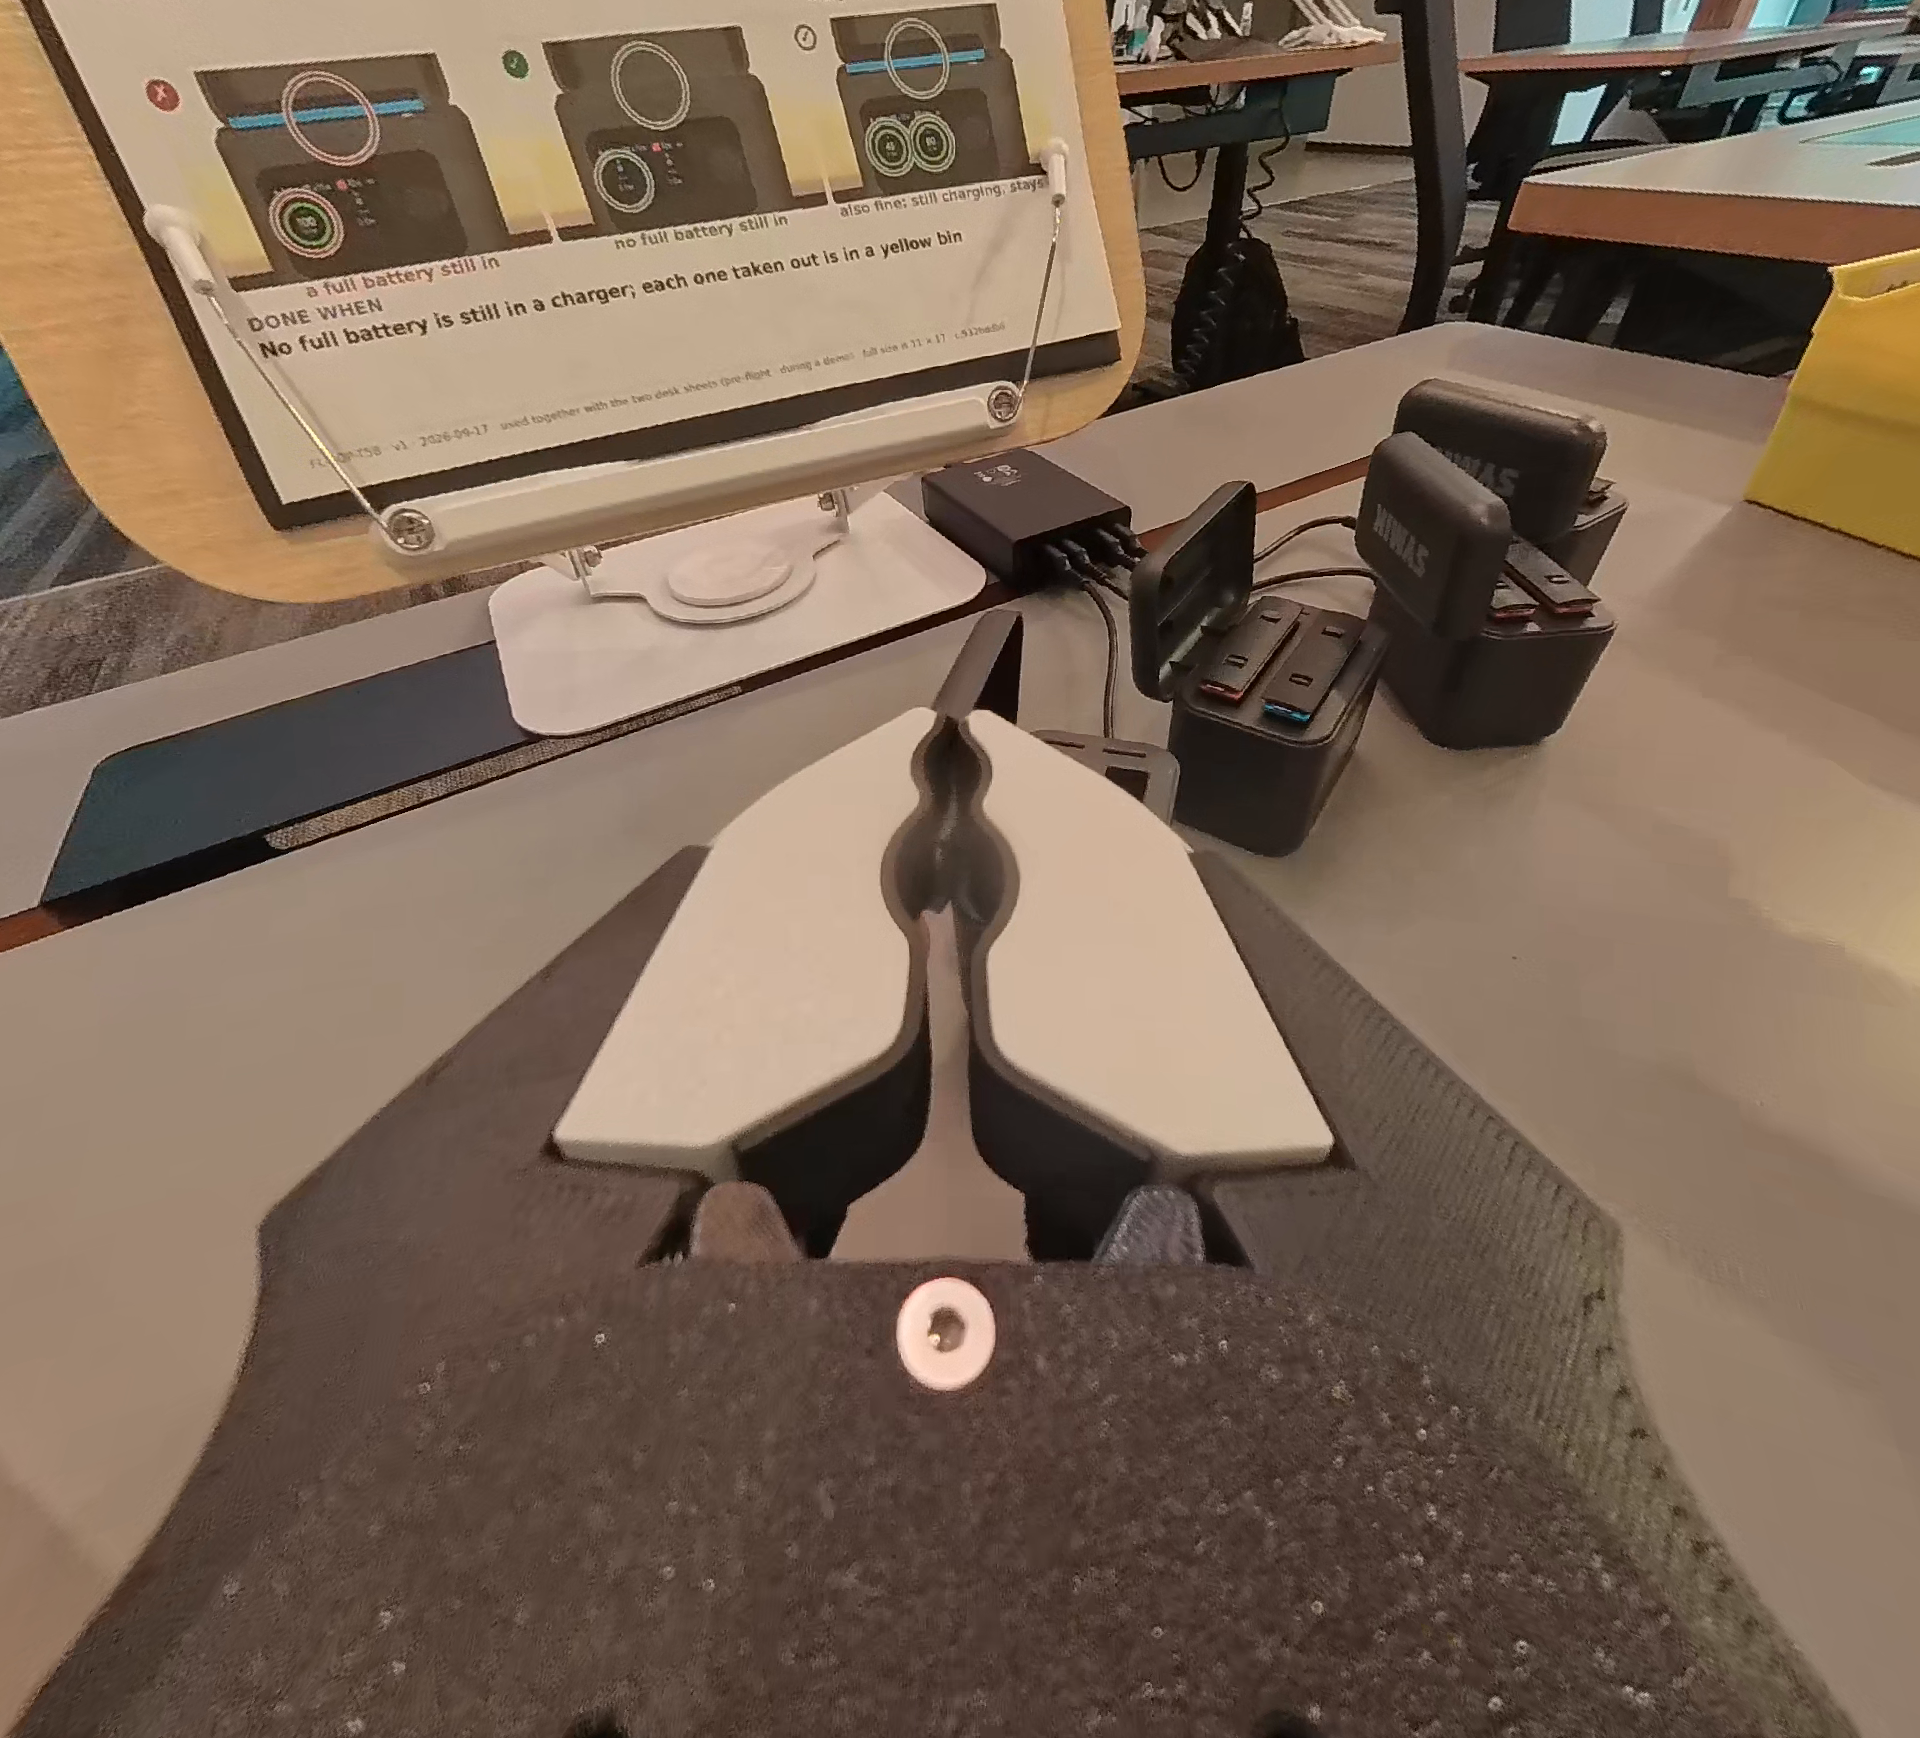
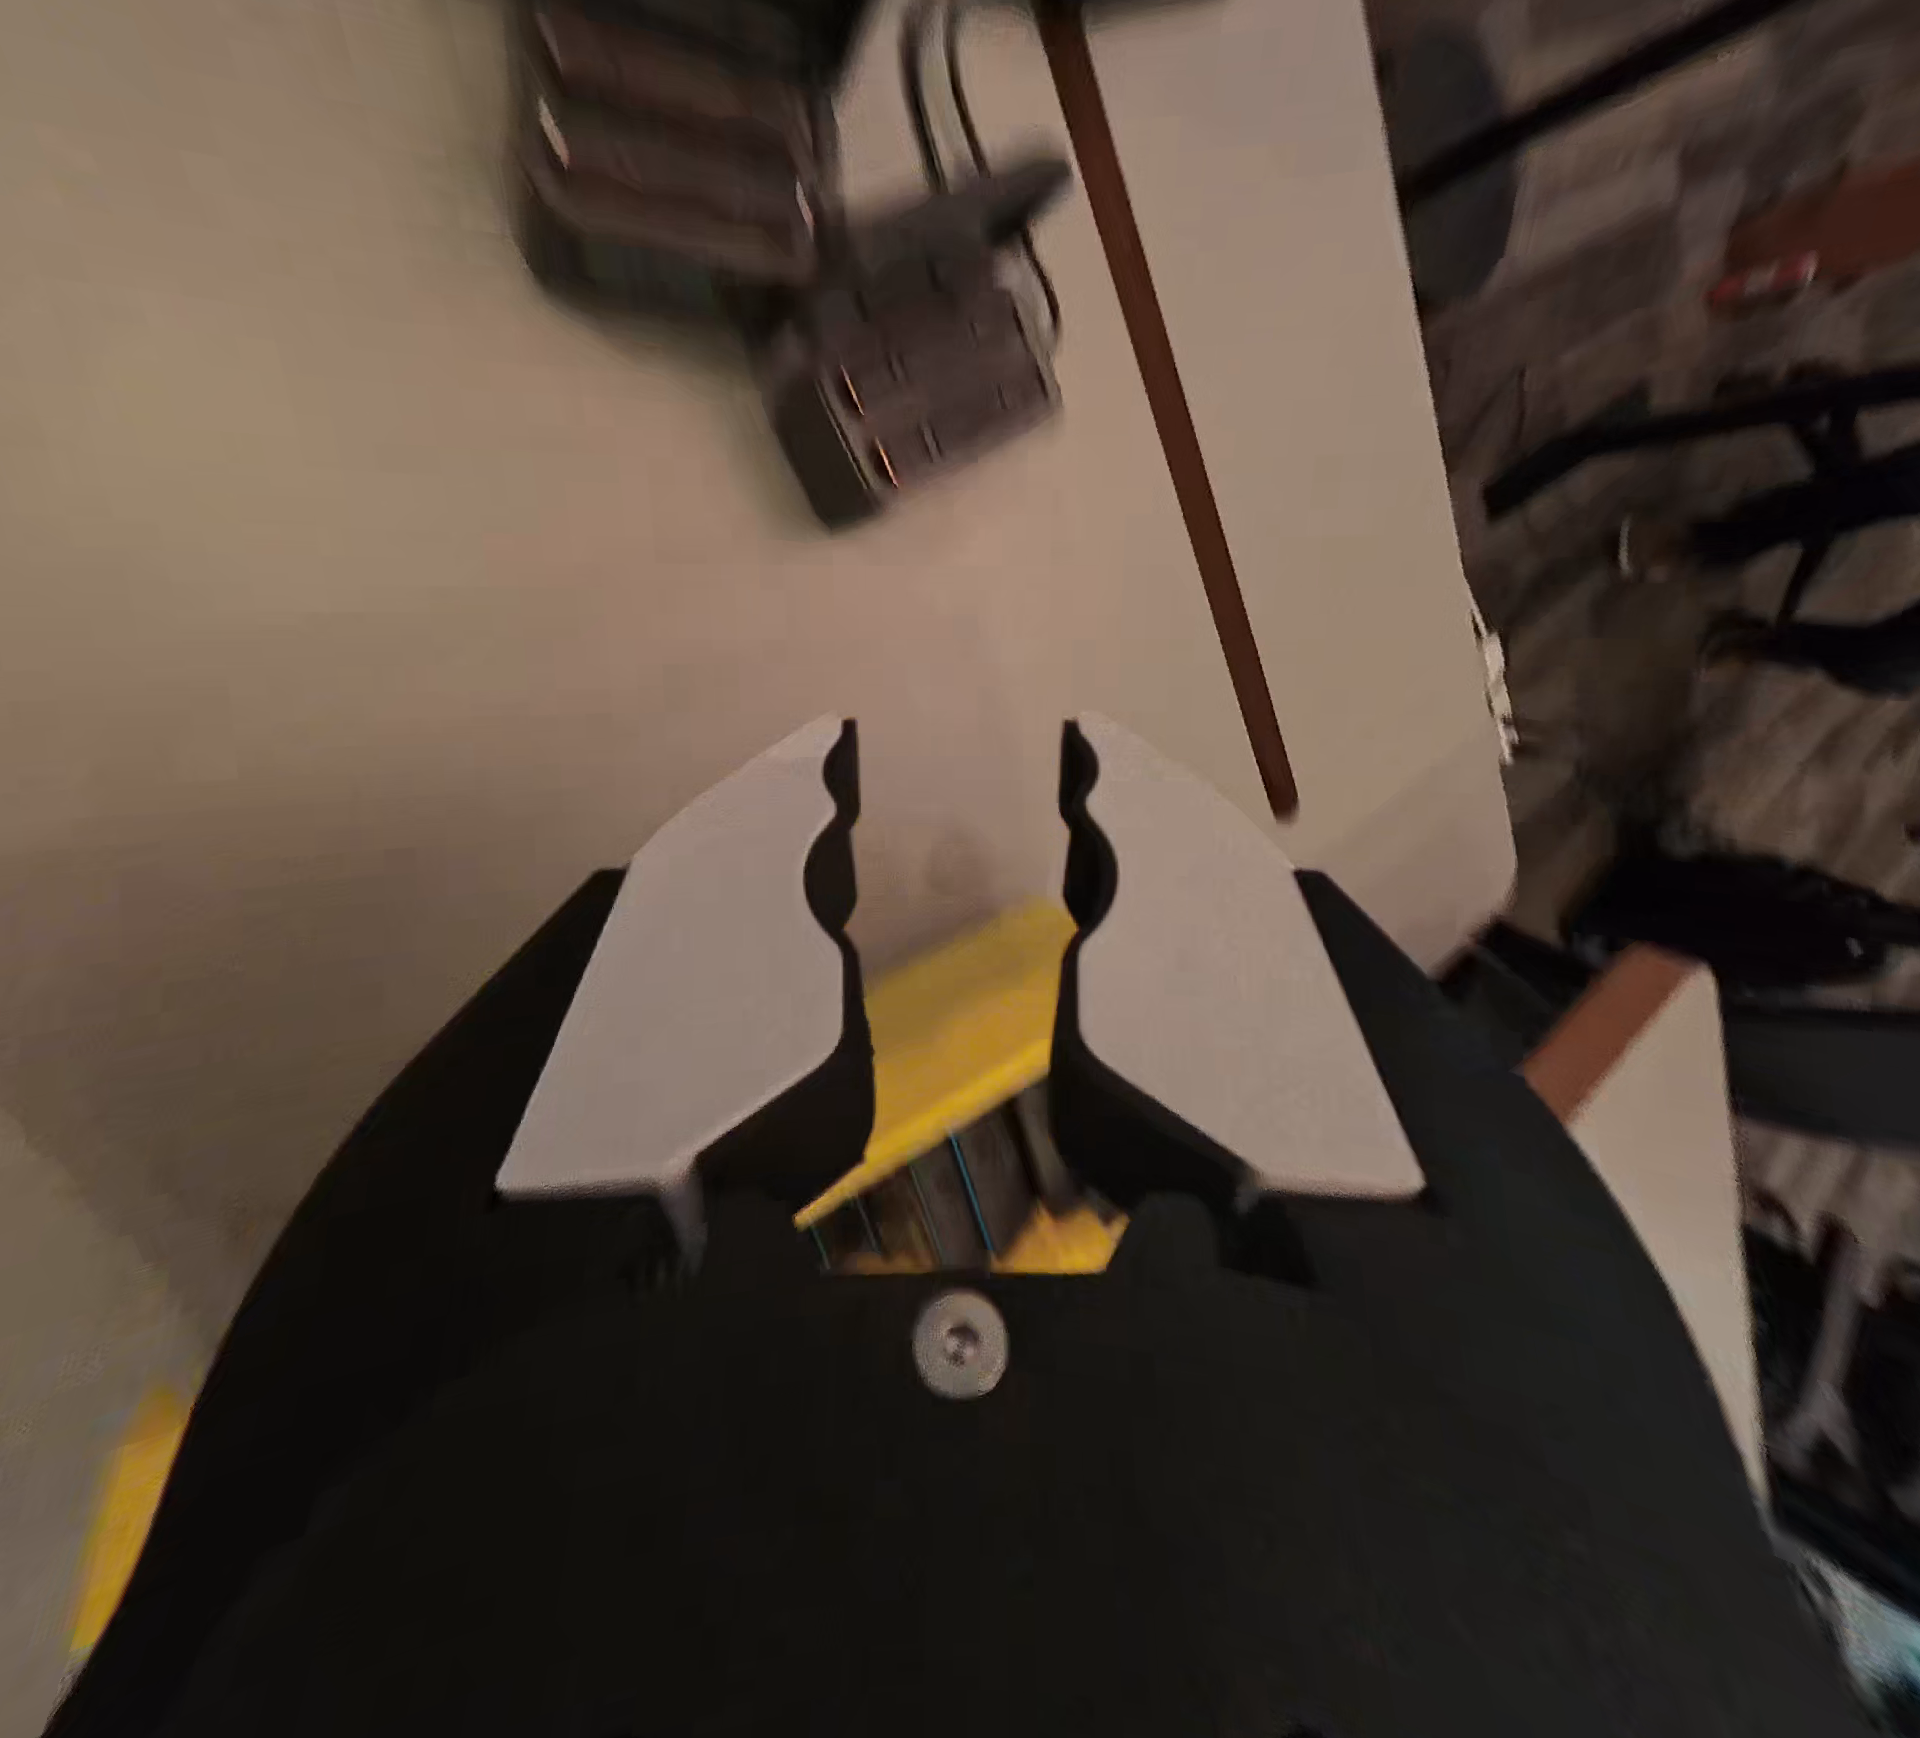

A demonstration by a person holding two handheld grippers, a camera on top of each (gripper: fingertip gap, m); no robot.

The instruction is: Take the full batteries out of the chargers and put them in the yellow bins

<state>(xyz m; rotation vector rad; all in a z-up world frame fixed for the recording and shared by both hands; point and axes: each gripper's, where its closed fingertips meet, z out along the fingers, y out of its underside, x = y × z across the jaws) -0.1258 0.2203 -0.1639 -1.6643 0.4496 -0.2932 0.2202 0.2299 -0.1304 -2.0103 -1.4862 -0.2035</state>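
In the left wrist view my left gripper is shut low over the grey table. Its tips sit against the upright open lid of a black charger mostly hidden behind them; I cannot tell if the lid is pinched. To the right stand three more black chargers with lids open: one holding two batteries, one, one behind. A yellow bin is at the right edge. The right wrist view is blurred. My right gripper is open and empty above a yellow bin holding batteries.
An instruction sheet on a wooden stand stands at the back left, with a black power hub and cables beside it. A dark mat lies at the left. Blurred chargers lie ahead of the right gripper near the table's edge. The gap from one gripper's tips to the other's is roughly 35 cm.
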